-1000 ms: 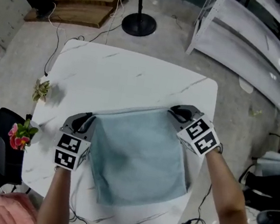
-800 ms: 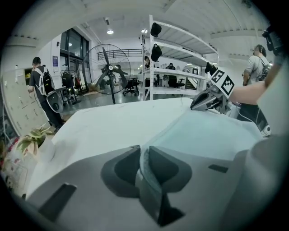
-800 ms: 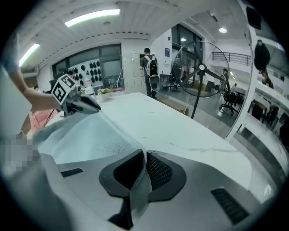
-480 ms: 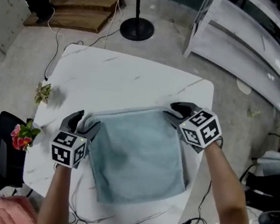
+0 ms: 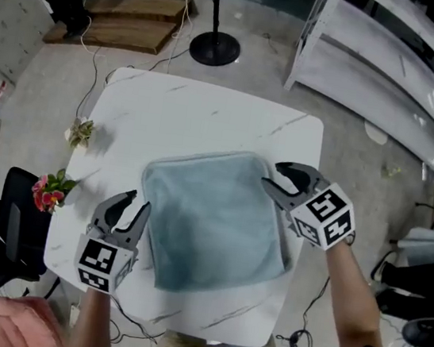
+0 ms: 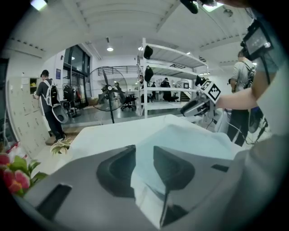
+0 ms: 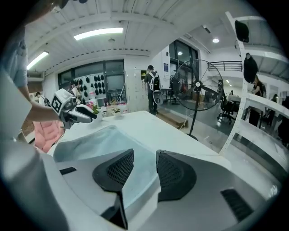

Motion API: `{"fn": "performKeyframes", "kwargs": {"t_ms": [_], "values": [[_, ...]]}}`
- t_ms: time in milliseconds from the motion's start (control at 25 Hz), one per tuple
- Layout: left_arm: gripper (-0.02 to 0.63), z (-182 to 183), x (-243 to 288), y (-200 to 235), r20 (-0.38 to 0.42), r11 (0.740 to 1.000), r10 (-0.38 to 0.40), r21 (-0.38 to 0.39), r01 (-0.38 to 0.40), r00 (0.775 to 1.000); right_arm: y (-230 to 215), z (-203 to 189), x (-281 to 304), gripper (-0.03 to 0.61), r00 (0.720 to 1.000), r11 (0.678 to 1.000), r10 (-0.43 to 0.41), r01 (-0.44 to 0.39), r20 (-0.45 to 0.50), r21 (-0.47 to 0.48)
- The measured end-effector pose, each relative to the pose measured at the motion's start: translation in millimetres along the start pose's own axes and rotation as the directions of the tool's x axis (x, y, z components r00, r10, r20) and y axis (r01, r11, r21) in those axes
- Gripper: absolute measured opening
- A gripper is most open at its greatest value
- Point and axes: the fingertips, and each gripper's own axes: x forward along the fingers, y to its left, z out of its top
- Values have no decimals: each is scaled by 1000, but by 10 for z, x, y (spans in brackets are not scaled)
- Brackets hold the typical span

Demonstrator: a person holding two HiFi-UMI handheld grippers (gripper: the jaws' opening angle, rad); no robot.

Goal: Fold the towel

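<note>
From the head view, the folded pale blue-grey towel lies flat on the white marble table, toward the right half and the person's side of it. The left gripper sits over bare tabletop just beside the towel's left edge. Its fingers are spread in a V and hold nothing. The right gripper is at the towel's far right corner, its fingers likewise parted. From this height it is hard to say whether the lower one brushes the cloth. A small potted plant and a bunch of pink flowers stand at the table's left edge. A fan base rests on the floor beyond the table, with a white shelf rack to the right.

In the left gripper view, the left gripper shows a clear gap between its two dark pads, with nothing clamped. The towel spreads on the table ahead and is visible through that gap. The right gripper shows at the towel's far side. The flowers are at the lower left and a standing fan is in the background.

In the right gripper view, the right gripper also has its ribbed pads apart and empty. The towel runs under the gap and away to the left, where the left gripper is seen at its far edge. The fan stands beyond the table.
</note>
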Motion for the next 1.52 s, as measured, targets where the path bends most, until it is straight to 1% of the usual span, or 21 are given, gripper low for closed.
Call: {"fn": "performKeyframes", "kwargs": {"t_ms": [80,120,160,200,280,320,400,480,560,640,840,1120,1320,1520], "values": [[62,-148,-165,-263,-6,998,-29,47,29,1000,193,-138,-214,130,1000,1000,-16,16,2,3],[44,-243,-240,-394,-10,997,-49,53,50,999,317,-223,-312,98,1000,1000,-14,14,-3,6],[40,-347,-310,-521,-14,996,-74,43,75,997,463,-312,-401,75,1000,1000,-4,4,-14,4],[40,-448,-374,-639,-16,994,-103,20,103,995,624,-397,-482,69,999,1000,15,-15,-28,-4],[35,-609,-490,-859,-15,987,-156,-25,156,988,955,-539,-630,71,997,998,63,-64,-39,-22],[35,-667,-543,-971,-14,983,-180,-33,179,984,1104,-609,-701,74,995,996,88,-89,-37,-26],[35,-771,-604,-1208,-28,975,-222,-17,221,975,1316,-807,-810,80,991,991,126,-127,-47,-32],[35,-948,-583,-1408,-80,967,-252,21,254,964,1395,-1127,-839,81,985,988,130,-138,-110,-70],[34,-1191,-530,-1484,-156,964,-245,70,258,957,1396,-1463,-809,81,974,981,111,-139,-197,-135],[34,-1349,-524,-1465,-197,964,-221,105,245,955,1401,-1658,-781,80,967,976,97,-138,-236,-166],[29,-1436,-643,-1490,-204,968,-207,97,230,957,1490,-1722,-842,40,975,984,86,-115,-205,-137],[25,-1677,-1068,-1841,-201,969,-202,104,226,959,1937,-2004,-1216,35,967,978,125,-158,-223,-136],[21,-1861,-1390,-2071,-196,973,-197,79,216,961,2285,-2197,-1484,34,959,972,152,-189,-240,-138],[20,-1993,-1626,-2300,-201,976,-188,71,206,961,2502,-2329,-1667,34,951,963,171,-216,-256,-161]]}}
